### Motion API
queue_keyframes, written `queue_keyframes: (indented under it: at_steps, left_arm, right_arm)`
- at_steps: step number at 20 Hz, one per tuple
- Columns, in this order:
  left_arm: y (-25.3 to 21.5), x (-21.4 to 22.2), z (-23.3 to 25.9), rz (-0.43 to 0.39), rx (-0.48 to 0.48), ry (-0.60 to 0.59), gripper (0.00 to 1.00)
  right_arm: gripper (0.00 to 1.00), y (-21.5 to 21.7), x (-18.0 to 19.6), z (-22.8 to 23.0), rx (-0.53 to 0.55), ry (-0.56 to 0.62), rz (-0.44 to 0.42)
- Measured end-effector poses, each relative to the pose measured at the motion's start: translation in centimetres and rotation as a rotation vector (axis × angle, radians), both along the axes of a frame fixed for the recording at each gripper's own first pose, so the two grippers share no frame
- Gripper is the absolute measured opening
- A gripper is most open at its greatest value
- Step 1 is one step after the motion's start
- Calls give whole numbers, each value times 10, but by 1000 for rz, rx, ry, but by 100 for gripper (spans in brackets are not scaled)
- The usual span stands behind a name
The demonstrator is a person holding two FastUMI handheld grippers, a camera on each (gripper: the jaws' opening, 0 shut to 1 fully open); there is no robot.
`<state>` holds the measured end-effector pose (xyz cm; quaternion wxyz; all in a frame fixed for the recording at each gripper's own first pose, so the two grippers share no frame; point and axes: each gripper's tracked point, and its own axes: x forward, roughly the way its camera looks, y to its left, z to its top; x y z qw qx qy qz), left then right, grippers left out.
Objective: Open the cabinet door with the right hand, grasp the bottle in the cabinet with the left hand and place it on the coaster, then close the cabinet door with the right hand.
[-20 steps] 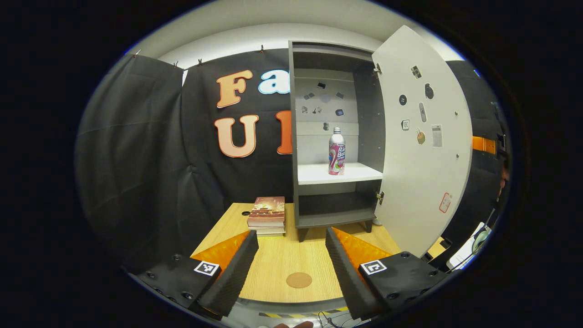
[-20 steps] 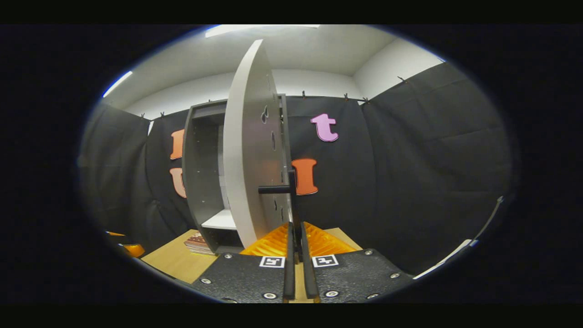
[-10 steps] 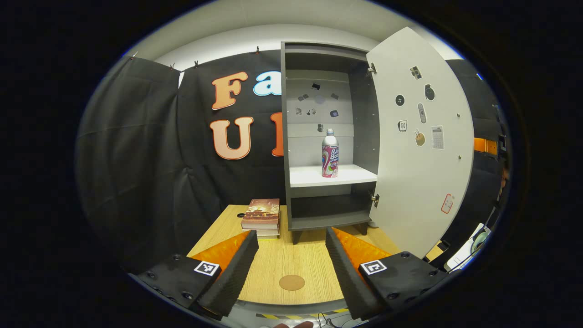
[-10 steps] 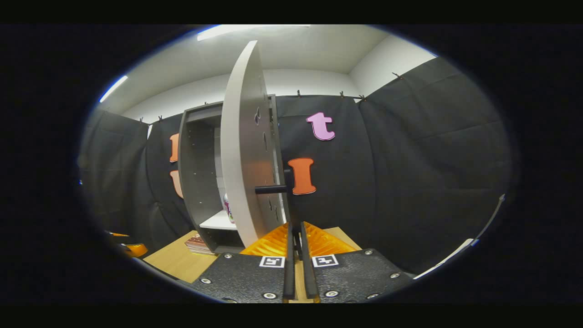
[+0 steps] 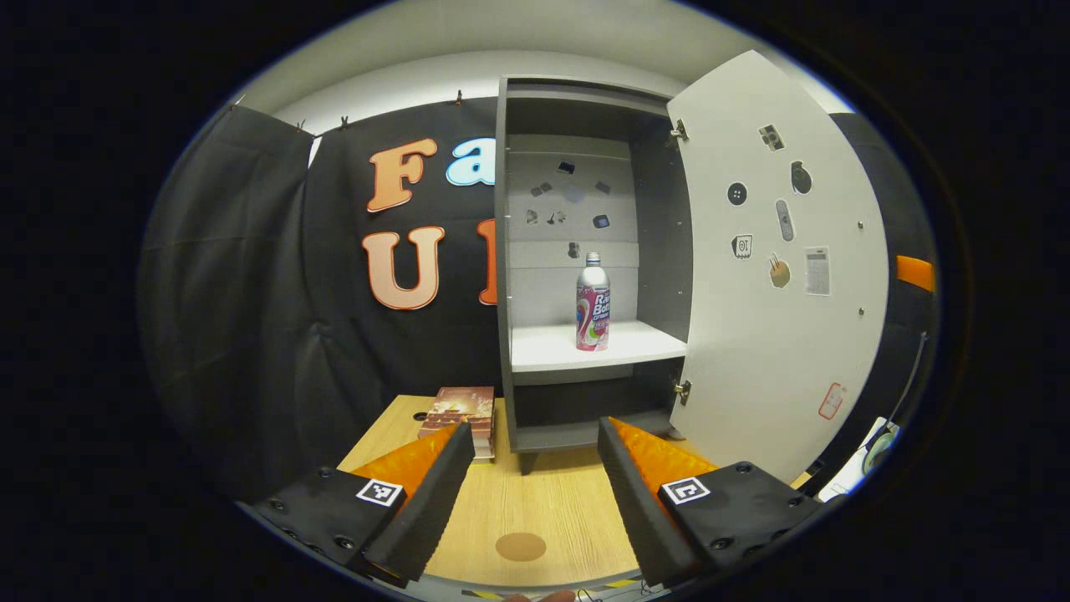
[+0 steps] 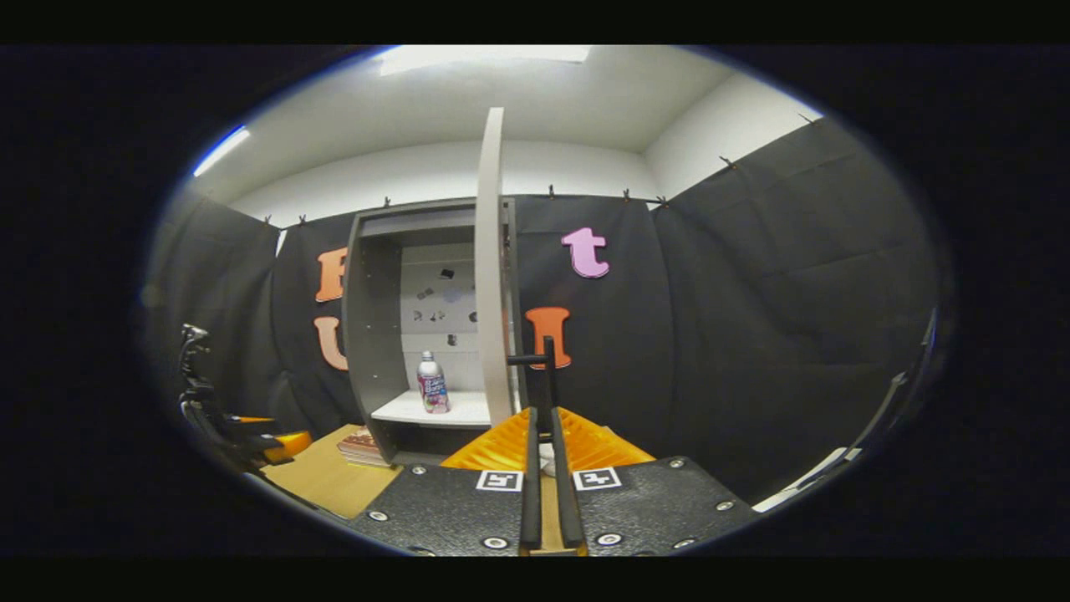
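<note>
The grey cabinet [image 5: 510, 251] stands on the wooden table with its white door [image 5: 777, 276] swung wide to the right. A pink and white bottle [image 5: 593, 303] stands upright on the white shelf [image 5: 543, 355]. A round brown coaster [image 5: 520, 547] lies on the table near me, under my left gripper [image 5: 535, 493], which hangs open and holds nothing, well short of the cabinet. In the right gripper view the door [image 6: 491, 267] is edge-on, and my right gripper [image 6: 547, 435] is shut on its black handle [image 6: 547, 376]. The bottle [image 6: 432, 393] shows inside the cabinet.
A small stack of books [image 5: 458, 410] lies on the table [image 5: 568, 510] left of the cabinet's foot. Black cloth walls close in behind and on both sides. The left gripper [image 6: 251, 439] shows at the far left of the right gripper view.
The door has swung further open with my right gripper on its handle, and the bottle has come into the right gripper view. My left gripper has shifted a little, still open.
</note>
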<state>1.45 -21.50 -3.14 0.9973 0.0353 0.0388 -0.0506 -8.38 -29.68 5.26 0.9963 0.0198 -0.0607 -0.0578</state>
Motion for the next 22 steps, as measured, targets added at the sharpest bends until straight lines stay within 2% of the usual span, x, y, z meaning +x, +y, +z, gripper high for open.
queue_keyframes:
  at_steps: [2,3,4,6,7,8,9,10,11,12,13,14,15,16,17,18,20,22]
  left_arm:
    - [-13,27,3,-27,6,-14,97]
    - [-22,41,5,-40,4,-17,97]
    - [-30,56,6,-53,0,-19,97]
    - [-45,86,13,-77,3,-38,97]
    - [-51,101,15,-87,13,-52,97]
    - [-57,116,18,-99,23,-65,97]
    - [-63,129,20,-111,29,-72,97]
    - [-69,143,23,-122,30,-83,97]
    - [-74,158,26,-127,31,-91,96]
    - [-78,172,29,-132,31,-98,94]
    - [-84,186,30,-136,35,-103,97]
    - [-87,200,33,-134,48,-115,94]
    - [-92,214,34,-140,60,-124,99]
    - [-98,226,35,-150,66,-127,96]
    - [-104,237,35,-162,64,-131,99]
    - [-110,248,36,-171,61,-134,98]
    - [-119,272,34,-183,55,-132,98]
    - [-121,291,32,-179,51,-129,97]
  right_arm:
    - [4,15,-10,6,-23,-26,-1]
    - [8,22,-10,8,-36,-40,-6]
    - [0,31,-9,8,-49,-52,-7]
    - [19,49,-5,3,-61,-49,4]
    - [8,58,-3,1,-61,-39,16]
    - [19,63,-2,0,-59,-39,19]
    - [10,68,1,-1,-53,-43,23]
    - [10,76,4,-5,-45,-39,37]
    - [3,83,12,-9,-42,-36,39]
    - [19,85,17,-11,-37,-31,32]
    - [19,89,24,-14,-34,-17,27]
    - [7,91,32,-19,-34,-2,22]
    - [14,95,41,-23,-35,14,20]
    - [15,98,51,-27,-30,30,20]
    - [15,102,60,-30,-23,44,25]
    - [22,105,67,-31,-18,55,28]
    - [17,108,82,-34,-12,73,22]
    - [17,113,95,-36,-12,93,15]
